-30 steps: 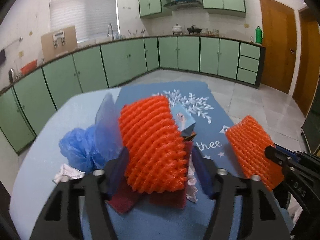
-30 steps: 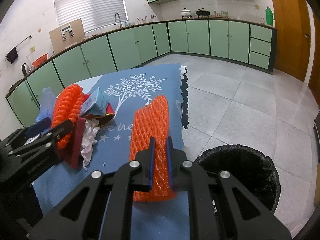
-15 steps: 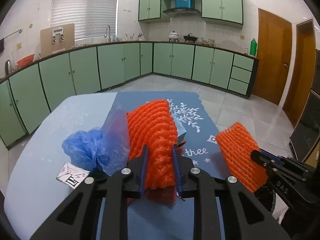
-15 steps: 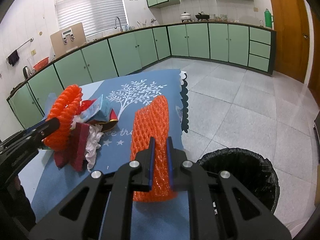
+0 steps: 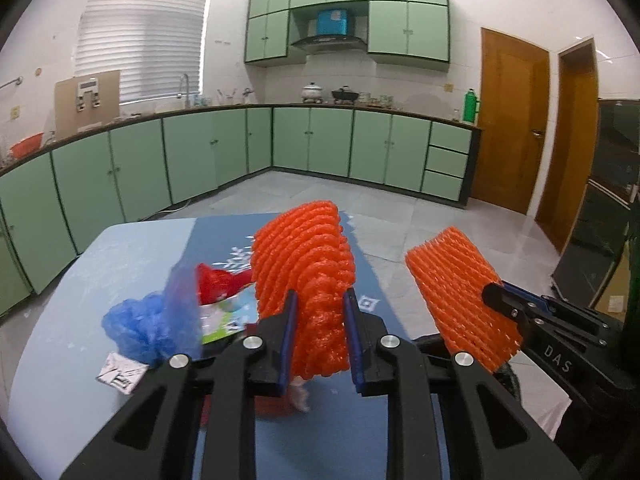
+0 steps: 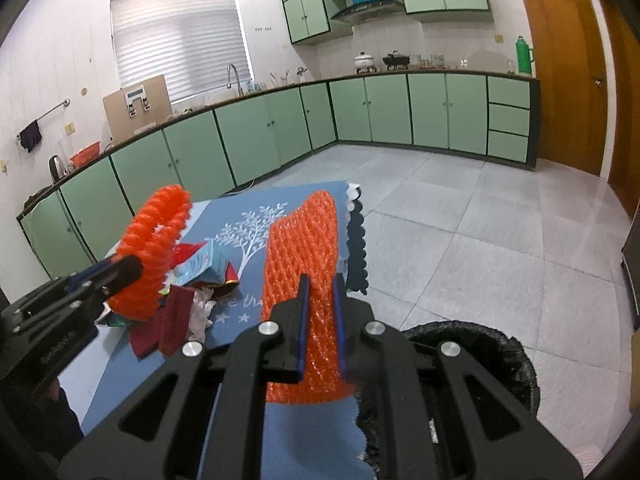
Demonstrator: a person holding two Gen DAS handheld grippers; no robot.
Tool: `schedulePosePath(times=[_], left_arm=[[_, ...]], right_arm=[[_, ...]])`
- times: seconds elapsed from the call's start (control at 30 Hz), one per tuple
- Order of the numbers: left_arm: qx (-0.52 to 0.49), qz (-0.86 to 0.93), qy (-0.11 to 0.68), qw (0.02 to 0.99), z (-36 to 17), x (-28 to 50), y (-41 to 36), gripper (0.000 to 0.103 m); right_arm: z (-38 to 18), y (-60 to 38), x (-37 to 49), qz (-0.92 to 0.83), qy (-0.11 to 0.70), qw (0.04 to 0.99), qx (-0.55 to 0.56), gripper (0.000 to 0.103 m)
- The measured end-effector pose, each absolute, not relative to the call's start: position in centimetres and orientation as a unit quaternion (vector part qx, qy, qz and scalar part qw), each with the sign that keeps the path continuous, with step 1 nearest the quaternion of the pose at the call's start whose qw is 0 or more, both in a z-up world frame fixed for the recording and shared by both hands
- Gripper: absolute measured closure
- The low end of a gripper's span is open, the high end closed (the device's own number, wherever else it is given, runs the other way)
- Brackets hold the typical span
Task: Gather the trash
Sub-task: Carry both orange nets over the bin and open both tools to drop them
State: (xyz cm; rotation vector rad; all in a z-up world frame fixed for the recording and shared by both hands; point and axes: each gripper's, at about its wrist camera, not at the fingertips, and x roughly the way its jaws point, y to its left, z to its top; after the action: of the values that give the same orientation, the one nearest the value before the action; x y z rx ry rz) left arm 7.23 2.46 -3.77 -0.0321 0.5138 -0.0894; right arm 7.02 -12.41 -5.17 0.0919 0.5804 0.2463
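Observation:
My left gripper (image 5: 319,304) is shut on an orange foam net sleeve (image 5: 306,272) and holds it above the table. It also shows in the right wrist view (image 6: 156,248). My right gripper (image 6: 319,286) is shut on a second orange foam net sleeve (image 6: 306,276), held above the table's right edge; it shows in the left wrist view (image 5: 460,296). A black-lined trash bin (image 6: 492,356) stands on the floor right of the table. On the table lie a blue plastic bag (image 5: 148,328), a red wrapper (image 5: 216,280), a carton (image 6: 200,268), dark red cloth (image 6: 168,324) and white tissue (image 6: 202,312).
The table has a blue mat with a white tree print (image 6: 248,236) with a scalloped edge (image 6: 356,256). A small printed paper scrap (image 5: 120,376) lies at the left. Green kitchen cabinets (image 5: 320,144) line the far walls. Tiled floor (image 6: 480,216) lies beyond.
My left gripper closed on the orange net sleeve and lifted it off the pile, uncovering the red wrapper and carton. My right gripper rose slightly with its sleeve.

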Motion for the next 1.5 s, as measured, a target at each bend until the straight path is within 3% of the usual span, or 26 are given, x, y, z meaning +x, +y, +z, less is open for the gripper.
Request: schedulePosePath(times=[0.9, 1.5], left_arm=[[0.027, -0.237, 0.283, 0.929, -6.6, 10.7, -12.5, 0.081], [0.035, -0.259, 0.333, 0.906, -10.0, 13.5, -16.1, 0.078]], right_arm=[[-7.1, -25.8, 3.3, -0.055, 0.286, 0.954, 0.074, 0.093], [-11.5, -29.6, 5.3, -0.088, 0.323, 0.936, 0.106, 0.087]])
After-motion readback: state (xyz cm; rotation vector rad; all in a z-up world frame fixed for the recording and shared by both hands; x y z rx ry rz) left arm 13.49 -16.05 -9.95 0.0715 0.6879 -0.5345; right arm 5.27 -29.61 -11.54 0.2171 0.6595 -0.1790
